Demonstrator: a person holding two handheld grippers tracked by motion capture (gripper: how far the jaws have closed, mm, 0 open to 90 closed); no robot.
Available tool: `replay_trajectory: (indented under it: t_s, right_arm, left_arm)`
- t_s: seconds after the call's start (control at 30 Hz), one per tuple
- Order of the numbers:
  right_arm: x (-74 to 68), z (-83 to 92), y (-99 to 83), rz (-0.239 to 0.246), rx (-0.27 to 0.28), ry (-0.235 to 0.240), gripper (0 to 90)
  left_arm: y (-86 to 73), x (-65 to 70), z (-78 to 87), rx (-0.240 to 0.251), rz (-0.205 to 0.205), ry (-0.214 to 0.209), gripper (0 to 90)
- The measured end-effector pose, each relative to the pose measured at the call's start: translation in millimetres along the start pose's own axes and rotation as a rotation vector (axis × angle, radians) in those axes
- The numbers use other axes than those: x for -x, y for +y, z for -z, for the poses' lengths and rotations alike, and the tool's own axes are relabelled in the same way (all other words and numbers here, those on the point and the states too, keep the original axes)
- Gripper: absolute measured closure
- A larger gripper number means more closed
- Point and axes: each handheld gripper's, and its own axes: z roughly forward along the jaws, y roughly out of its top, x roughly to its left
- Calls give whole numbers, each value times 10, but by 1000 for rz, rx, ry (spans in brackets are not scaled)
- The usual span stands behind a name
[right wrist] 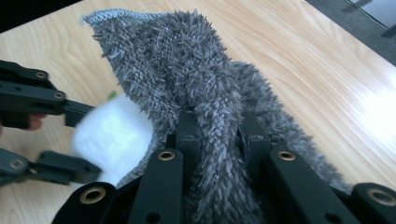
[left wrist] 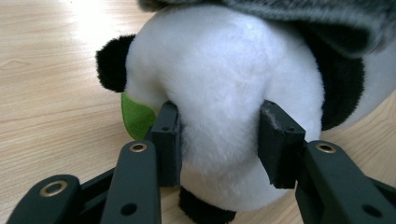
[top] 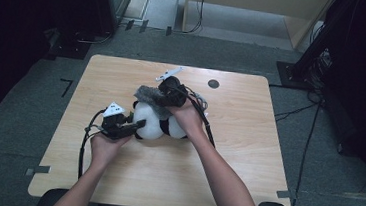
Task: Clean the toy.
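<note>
Your left gripper (left wrist: 219, 140) has its jaws pressed into the white plush of the panda toy (left wrist: 224, 93), one pad on each side of a rounded white part, with the fur bulging between them. No earlier moment is on hand, so all you can say is that the pads grip the toy. The toy lies on the wooden tabletop (top: 225, 172) near its middle, with a black ear and a small green patch at its left side in the left gripper view.

Your right gripper (right wrist: 217, 135) has its jaws closed narrow on a fold of the grey shaggy cloth (right wrist: 187, 70), which drapes over the top of the toy. In the high view the cloth (top: 147, 96) sits on the toy's far side, your right hand (top: 187, 114) just beside it, and your left hand (top: 104, 146) at the toy's left.
</note>
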Motion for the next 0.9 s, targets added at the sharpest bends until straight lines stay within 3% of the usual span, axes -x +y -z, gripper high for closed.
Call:
replay_trajectory:
  t_s: [0.17,0.6,0.9]
  right_arm:
    - [147,134,-55,-14,10,-28,755]
    - [604,517,-346,-114,60,-103,747]
    - [793,585,-632,-168,69,-102,751]
  left_arm:
    - [4,-8,-3,-2,4,-5,566]
    - [17,-24,-6,-11,14,-14,568]
    - [15,-29,-11,-8,7,-15,566]
